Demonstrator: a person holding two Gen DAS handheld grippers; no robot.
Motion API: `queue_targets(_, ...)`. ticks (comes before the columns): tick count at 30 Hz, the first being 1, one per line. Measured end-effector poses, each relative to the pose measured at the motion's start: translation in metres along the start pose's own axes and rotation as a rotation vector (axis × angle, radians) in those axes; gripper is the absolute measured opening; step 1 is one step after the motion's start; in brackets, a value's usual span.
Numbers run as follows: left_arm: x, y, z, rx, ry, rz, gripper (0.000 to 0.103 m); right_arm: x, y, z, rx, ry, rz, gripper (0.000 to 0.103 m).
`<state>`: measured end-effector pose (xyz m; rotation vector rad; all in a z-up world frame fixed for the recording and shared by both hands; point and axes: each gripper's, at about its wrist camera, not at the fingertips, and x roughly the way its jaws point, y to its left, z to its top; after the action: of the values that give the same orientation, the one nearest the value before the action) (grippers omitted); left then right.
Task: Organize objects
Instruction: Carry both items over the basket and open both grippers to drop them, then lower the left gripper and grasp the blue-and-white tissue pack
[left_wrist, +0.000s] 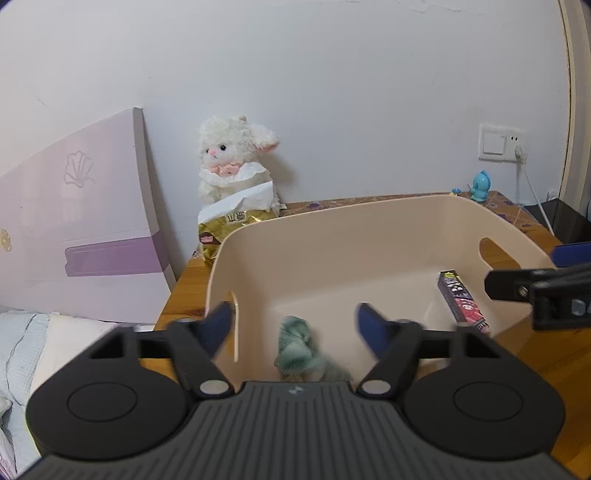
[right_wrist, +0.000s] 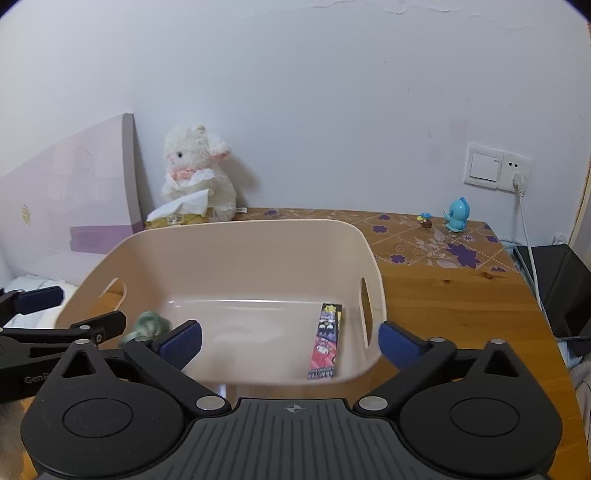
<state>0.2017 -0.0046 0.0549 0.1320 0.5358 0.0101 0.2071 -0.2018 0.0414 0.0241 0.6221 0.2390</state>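
Observation:
A beige plastic bin stands on the wooden table. Inside it lie a crumpled green cloth at the near left and a colourful long box at the right. My left gripper is open and empty, over the bin's near left part, with the cloth between and below its fingers. My right gripper is open and empty, over the bin's near right edge; the box lies between its fingers.
A white plush lamb sits behind a tissue pack at the back left. A blue toy figure and a tiny mushroom figure stand at the back right. A wall socket with a white cable is beyond. A bed headboard is left.

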Motion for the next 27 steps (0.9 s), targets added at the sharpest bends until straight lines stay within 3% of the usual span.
queue_targets(4, -0.020, 0.004, -0.005, -0.003, -0.010, -0.009, 0.093, -0.016, -0.005, -0.009, 0.012, 0.018, 0.014, 0.103)
queue_targets(11, -0.041, 0.010, -0.027, -0.004, 0.013, -0.028, 0.094, -0.029, -0.008, -0.042, -0.032, 0.074, 0.012, 0.103)
queue_targets(19, -0.037, 0.008, -0.065, 0.013, 0.102, -0.067, 0.094, -0.018, -0.017, -0.089, -0.053, 0.184, 0.017, 0.103)
queue_targets(27, -0.021, -0.002, -0.093, 0.039, 0.178, -0.107, 0.094, -0.007, -0.021, -0.113, -0.048, 0.233, 0.037, 0.103)
